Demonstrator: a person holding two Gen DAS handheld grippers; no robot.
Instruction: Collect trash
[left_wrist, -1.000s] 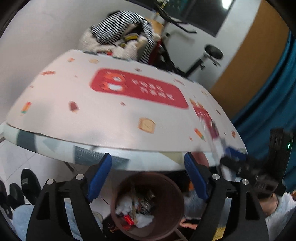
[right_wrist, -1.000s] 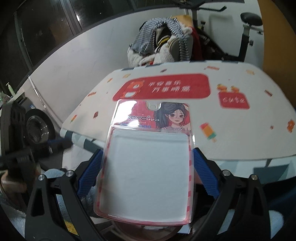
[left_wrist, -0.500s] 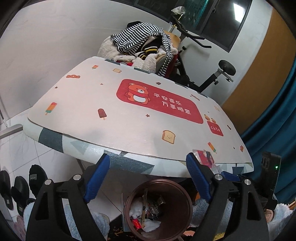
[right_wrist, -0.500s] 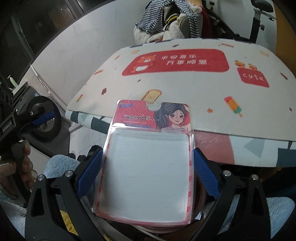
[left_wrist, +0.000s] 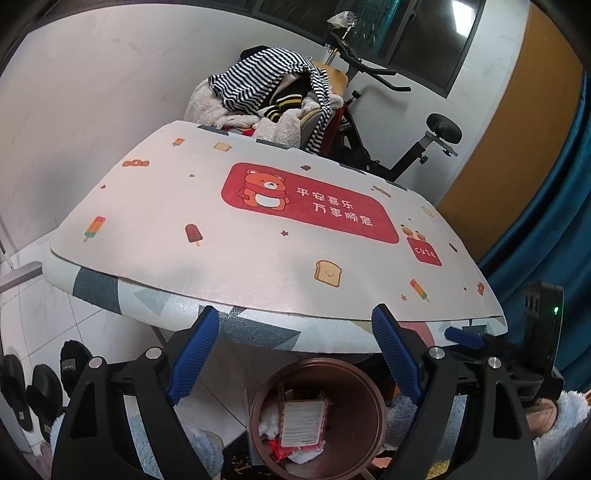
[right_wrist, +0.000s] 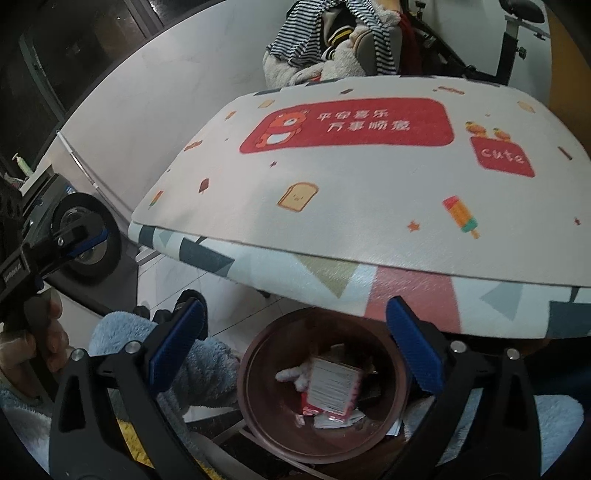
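While both pairs of tongs are hanging over the brown bin (right_wrist: 325, 384), the packet (right_wrist: 332, 387) is lying inside it, white barcode side up, resting on the tissue and red wrappers already there. From the right tongs (right_wrist: 295, 343) the packet is sitting straight below and slightly ahead, between the two blue pads; its long axis is running roughly away from the camera, tilted a little to one side. From the left tongs (left_wrist: 295, 354) the same bin (left_wrist: 317, 421) is lying just below, with the packet (left_wrist: 303, 422) standing nearly lengthwise along the line of view. Both are reading as about equally near the bin, so neither hand is plainly closer.

Both pairs are standing wide apart and carrying nothing. The bench (left_wrist: 258, 240), with its bear mat, is showing no loose trash on the part that is visible in either view, so the next pick is likely calling for a look elsewhere; that is only a judgement from what is showing.

Against half a second ago, the right tongs are no longer gripping the clear-fronted packet with the girl's picture: it has dropped into the bin and flipped face down. The left tongs are remaining spread and idle, as they were then.
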